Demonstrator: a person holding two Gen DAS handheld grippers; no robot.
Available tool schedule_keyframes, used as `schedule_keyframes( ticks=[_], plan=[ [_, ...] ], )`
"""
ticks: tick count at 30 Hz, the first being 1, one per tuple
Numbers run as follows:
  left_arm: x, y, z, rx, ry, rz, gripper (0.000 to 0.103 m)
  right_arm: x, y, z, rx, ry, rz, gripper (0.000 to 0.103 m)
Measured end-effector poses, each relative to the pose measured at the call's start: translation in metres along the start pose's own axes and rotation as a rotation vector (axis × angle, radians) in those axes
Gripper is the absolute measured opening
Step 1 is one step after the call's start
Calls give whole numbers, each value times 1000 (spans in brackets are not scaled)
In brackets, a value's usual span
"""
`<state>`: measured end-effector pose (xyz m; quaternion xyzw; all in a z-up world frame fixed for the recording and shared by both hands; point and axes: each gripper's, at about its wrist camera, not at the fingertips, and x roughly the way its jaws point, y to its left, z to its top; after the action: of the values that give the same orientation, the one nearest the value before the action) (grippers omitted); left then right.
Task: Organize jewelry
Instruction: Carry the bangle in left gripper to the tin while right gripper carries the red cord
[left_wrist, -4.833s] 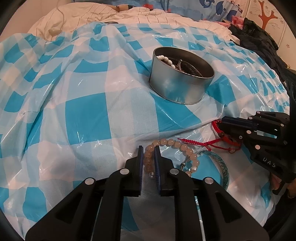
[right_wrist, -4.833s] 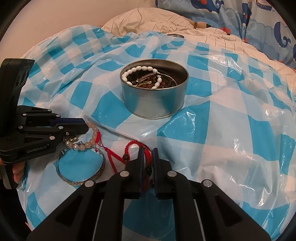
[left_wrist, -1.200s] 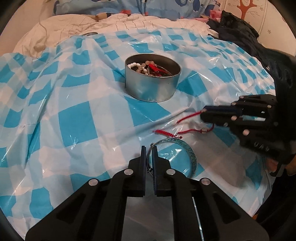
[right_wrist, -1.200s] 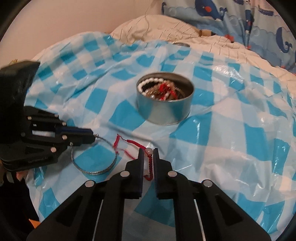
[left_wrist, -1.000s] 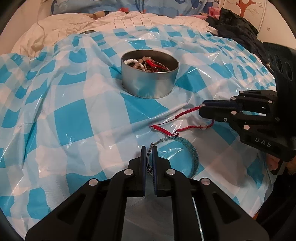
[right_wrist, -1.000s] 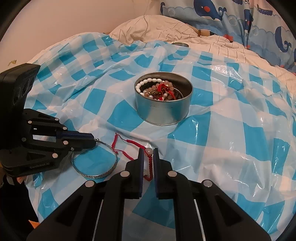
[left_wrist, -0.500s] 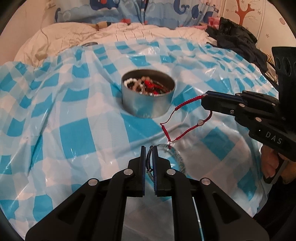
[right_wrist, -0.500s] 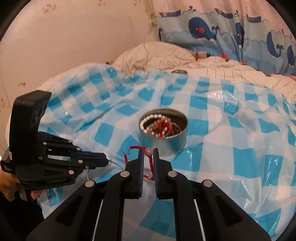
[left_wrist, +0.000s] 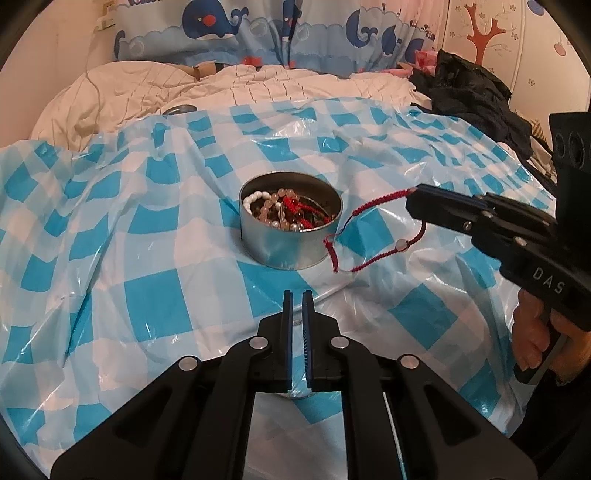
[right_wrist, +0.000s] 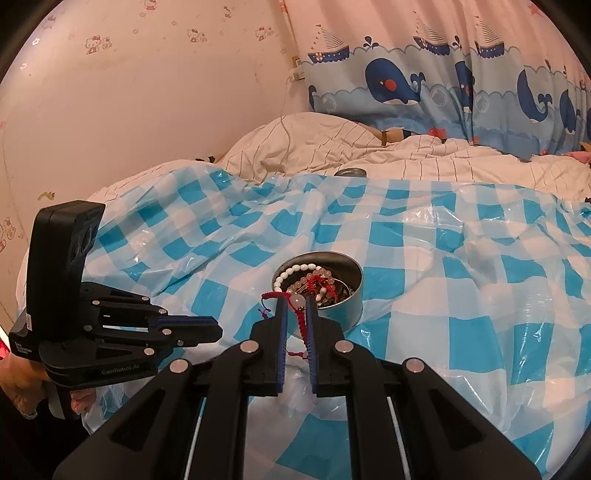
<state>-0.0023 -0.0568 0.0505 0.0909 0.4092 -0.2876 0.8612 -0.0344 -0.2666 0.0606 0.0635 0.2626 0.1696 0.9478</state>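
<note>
Between the fingers of the right hand-held gripper (right_wrist: 295, 306), pinched nearly closed, hangs a red cord bracelet (left_wrist: 373, 236), dangling in the air just beside the round tin (left_wrist: 290, 230) of beads on the checked plastic sheet (left_wrist: 155, 302) over the bed. It looks mid-carry; next it wants lifting over the rim, then releasing. The left hand-held gripper (left_wrist: 297, 299) waits low, nearly closed; whether it grips anything, I cannot tell.
</note>
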Motion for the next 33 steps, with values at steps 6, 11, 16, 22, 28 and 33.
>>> schedule_keyframes(
  ticks=[6,11,16,22,28,33],
  plan=[
    [-1,-2,4,-2,-15,-2,4,0,0,0,0,0,1,11],
    [5,6,3,-31,16,3,4,0,-1,0,0,6,4,11],
    [29,31,-8,-143,109,-21,12,1,-1,0,-4,12,6,11],
    [45,35,-21,-158,153,11,51,2,0,0,-4,13,8,11],
    [52,19,-28,-50,199,13,6,1,0,1,-2,11,5,11],
    [31,16,-18,-51,135,-13,4,0,2,1,-2,-7,6,11]
  ],
)
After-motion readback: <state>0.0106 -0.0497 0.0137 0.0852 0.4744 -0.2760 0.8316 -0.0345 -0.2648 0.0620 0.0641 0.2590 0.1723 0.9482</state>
